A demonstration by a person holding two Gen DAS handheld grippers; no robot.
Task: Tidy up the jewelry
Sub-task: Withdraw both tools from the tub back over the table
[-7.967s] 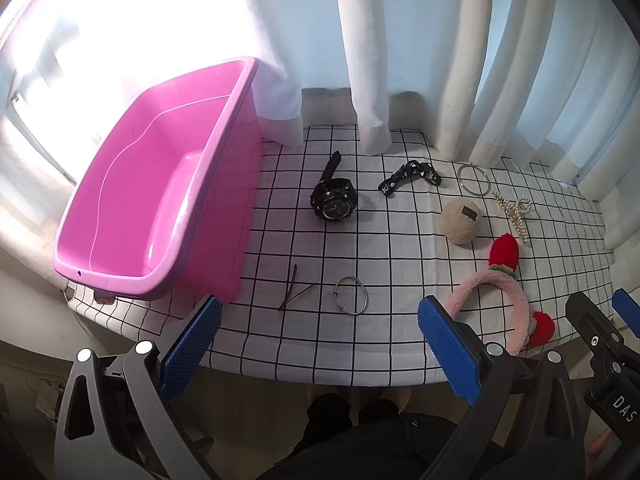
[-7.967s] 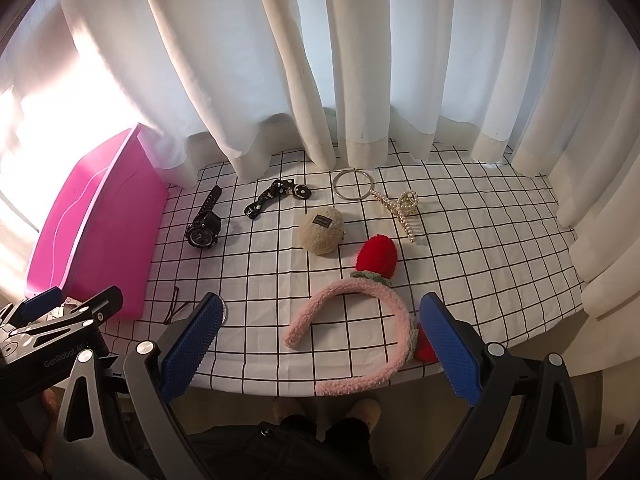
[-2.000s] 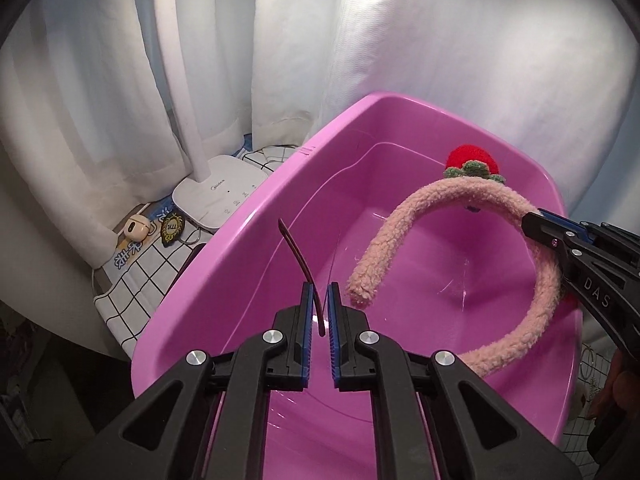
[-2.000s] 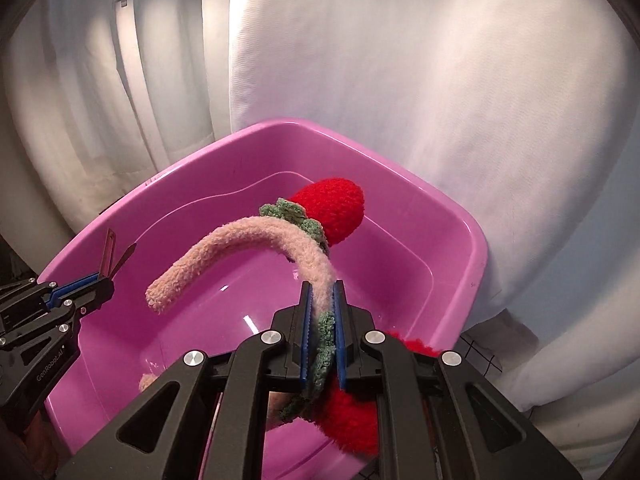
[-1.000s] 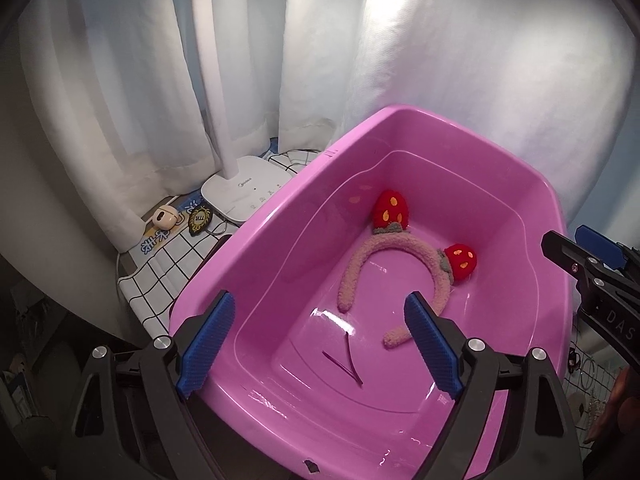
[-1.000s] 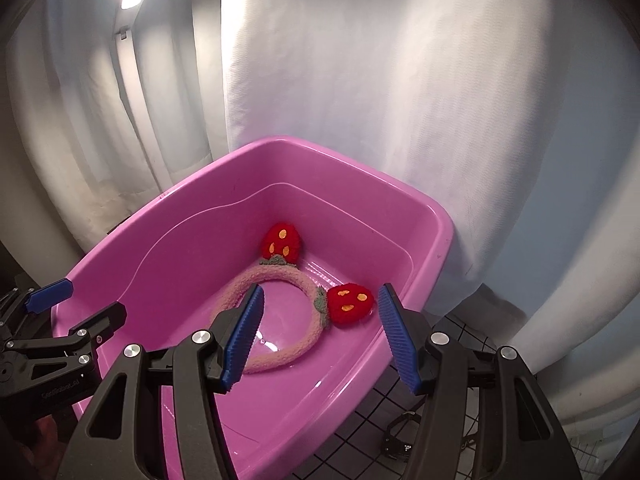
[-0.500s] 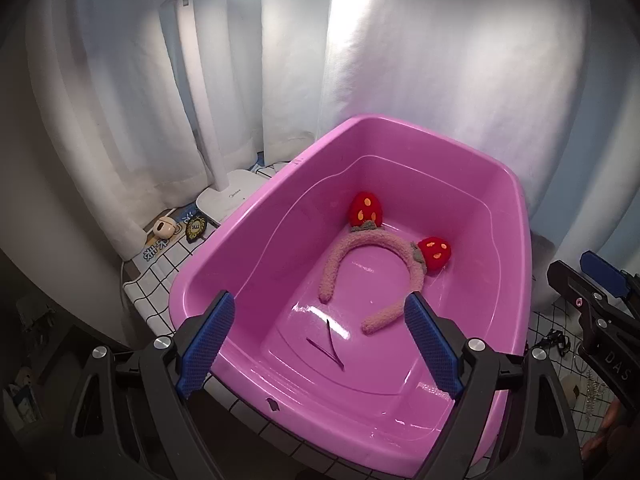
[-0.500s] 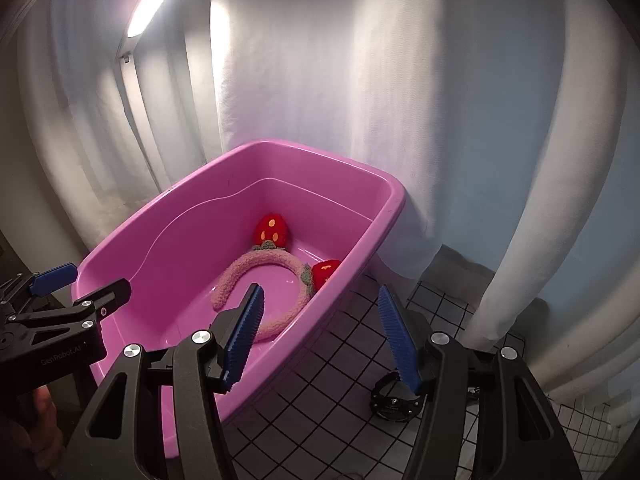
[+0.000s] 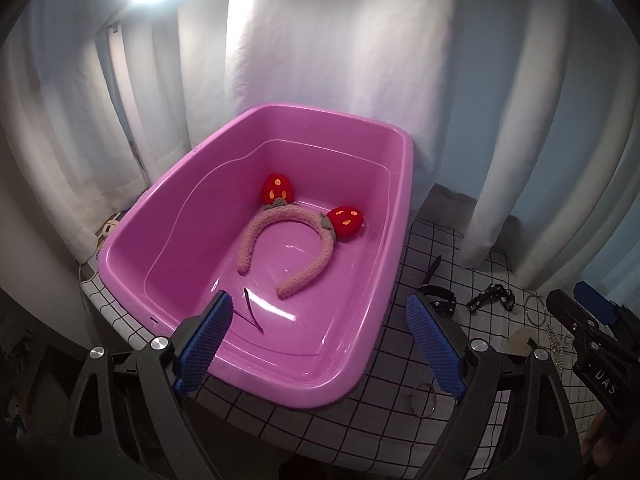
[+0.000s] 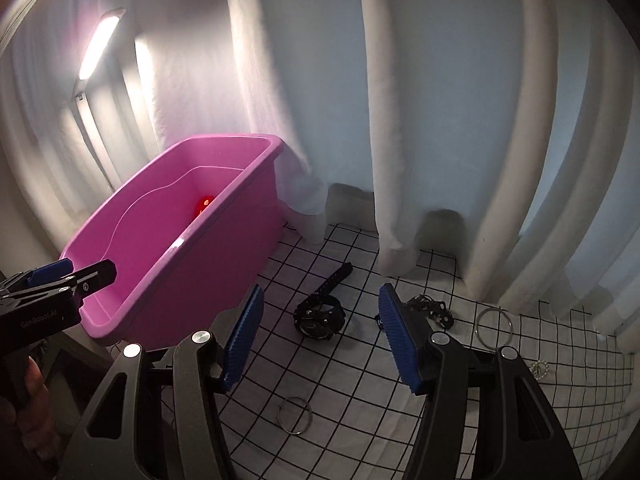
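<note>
The pink tub [image 9: 404, 216] holds the pink strawberry headband [image 9: 296, 236] and a thin dark hairpin [image 9: 250, 310]. My left gripper [image 9: 320, 344] is open and empty above the tub's near rim. My right gripper [image 10: 320, 340] is open and empty above the checked cloth, right of the tub [image 10: 224, 248]. Below it lie a black watch [image 10: 320, 312], a black clip [image 10: 432, 308] and a small silver ring [image 10: 295, 415]. A larger silver hoop [image 10: 494, 326] and a pearl clip [image 10: 540, 368] lie to the right.
White curtains [image 10: 400, 120] hang behind the table. A lit desk lamp [image 10: 98, 46] stands behind the tub. The checked tablecloth [image 9: 400, 400] ends at the near edge. A beige puff [image 9: 520, 338] lies at the right in the left wrist view.
Both grippers have pulled back and swung right from the tub. The right gripper now looks over the cloth with the watch and rings. Headband and hairpin stay in the tub.
</note>
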